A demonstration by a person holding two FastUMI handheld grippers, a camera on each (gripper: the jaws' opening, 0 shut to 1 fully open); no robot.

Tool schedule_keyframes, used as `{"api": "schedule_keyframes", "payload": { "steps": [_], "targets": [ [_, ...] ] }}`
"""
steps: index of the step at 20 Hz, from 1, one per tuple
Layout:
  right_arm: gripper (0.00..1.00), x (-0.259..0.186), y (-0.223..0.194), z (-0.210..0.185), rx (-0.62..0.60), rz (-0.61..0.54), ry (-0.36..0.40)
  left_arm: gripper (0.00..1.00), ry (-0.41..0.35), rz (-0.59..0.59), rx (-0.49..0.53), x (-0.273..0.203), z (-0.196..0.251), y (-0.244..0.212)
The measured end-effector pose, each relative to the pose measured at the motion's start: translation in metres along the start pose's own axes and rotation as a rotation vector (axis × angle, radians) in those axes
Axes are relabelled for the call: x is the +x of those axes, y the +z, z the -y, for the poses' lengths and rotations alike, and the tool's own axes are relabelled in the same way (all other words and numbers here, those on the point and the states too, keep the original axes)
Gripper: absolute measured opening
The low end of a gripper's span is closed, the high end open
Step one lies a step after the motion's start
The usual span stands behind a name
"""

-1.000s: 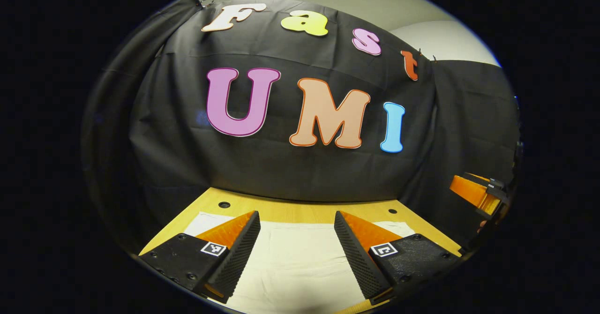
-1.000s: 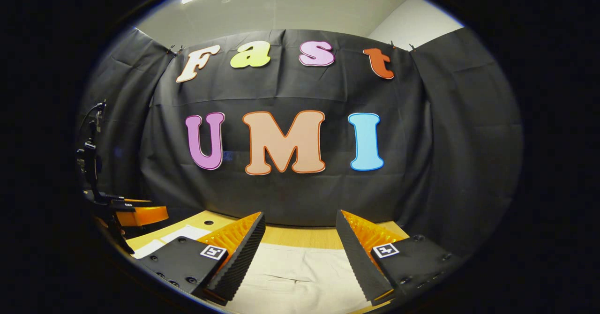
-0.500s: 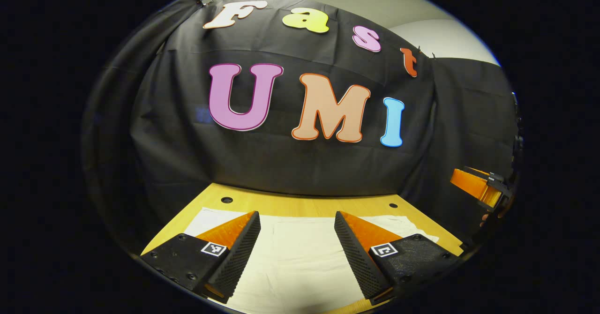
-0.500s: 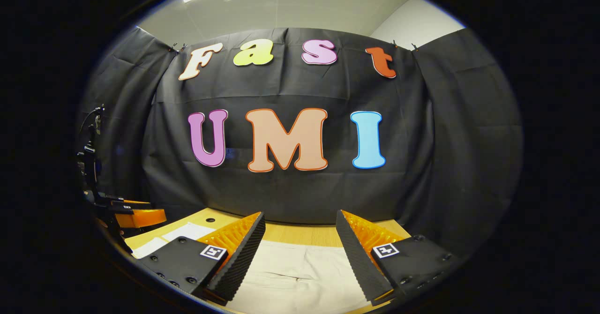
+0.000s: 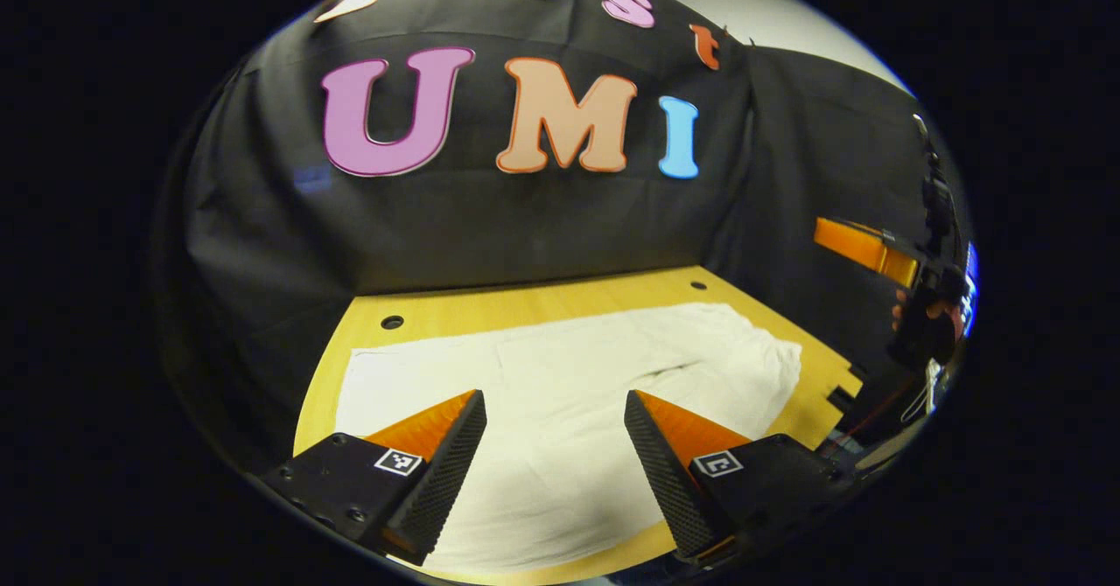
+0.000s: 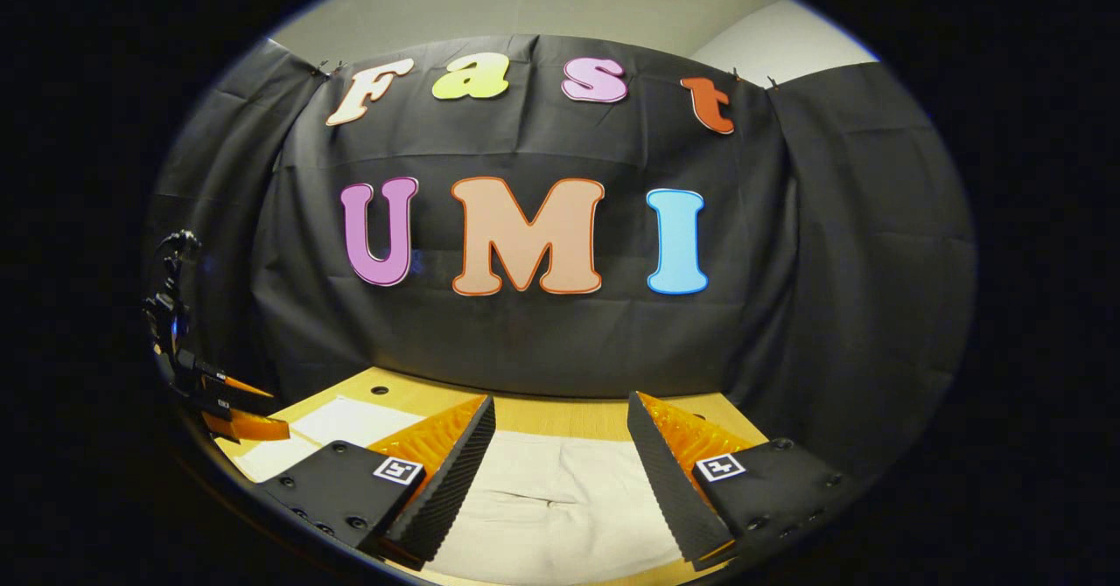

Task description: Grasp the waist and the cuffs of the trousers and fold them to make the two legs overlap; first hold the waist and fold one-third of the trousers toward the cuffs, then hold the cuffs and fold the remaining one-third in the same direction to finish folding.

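Pale cream trousers (image 5: 560, 394) lie flat across the wooden table (image 5: 525, 302), reaching from the left edge toward the right end. My left gripper (image 5: 553, 407) hovers above them, open, with nothing between its fingers. In the right gripper view the trousers (image 6: 551, 498) lie below my right gripper (image 6: 560, 411), which is also open and holds nothing. The right gripper (image 5: 875, 249) appears at the far right of the left gripper view, held by a hand. The left gripper (image 6: 232, 407) appears low at the far left of the right gripper view.
The table (image 6: 560, 411) has small round holes (image 5: 392, 322) near its back edge and a notched right end (image 5: 844, 385). Black cloth (image 6: 542, 341) closes the booth behind and at both sides of the table.
The left gripper has tilted down and risen, so more of the trousers and table lies in its view. The right gripper has tipped slightly down. Both stay open.
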State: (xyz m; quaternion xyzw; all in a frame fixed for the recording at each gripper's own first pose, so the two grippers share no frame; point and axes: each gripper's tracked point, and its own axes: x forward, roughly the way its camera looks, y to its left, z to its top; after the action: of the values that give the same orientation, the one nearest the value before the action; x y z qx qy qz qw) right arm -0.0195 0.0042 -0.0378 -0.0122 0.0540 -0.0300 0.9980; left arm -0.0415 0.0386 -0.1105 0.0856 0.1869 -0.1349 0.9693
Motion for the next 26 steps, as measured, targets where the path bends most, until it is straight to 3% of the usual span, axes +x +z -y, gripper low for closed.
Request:
{"api": "schedule_keyframes", "payload": {
  "steps": [9,13,23,26],
  "targets": [
    [0.97,-0.008,-0.039,-0.015,-0.004,-0.081,-0.036,0.97,-0.302,-0.369,0.296,-0.036,0.001,-0.113],
    [0.98,-0.012,-0.045,-0.018,-0.004,-0.086,-0.045,0.93,-0.391,-0.545,0.432,-0.053,-0.012,-0.167],
    [0.97,-0.027,-0.072,-0.005,-0.023,-0.146,-0.080,0.92,-0.462,-0.807,0.610,-0.063,-0.061,-0.248],
    [0.98,-0.030,-0.077,-0.002,-0.019,-0.154,-0.089,0.88,-0.468,-0.849,0.652,-0.064,-0.072,-0.260]
  ]
}}
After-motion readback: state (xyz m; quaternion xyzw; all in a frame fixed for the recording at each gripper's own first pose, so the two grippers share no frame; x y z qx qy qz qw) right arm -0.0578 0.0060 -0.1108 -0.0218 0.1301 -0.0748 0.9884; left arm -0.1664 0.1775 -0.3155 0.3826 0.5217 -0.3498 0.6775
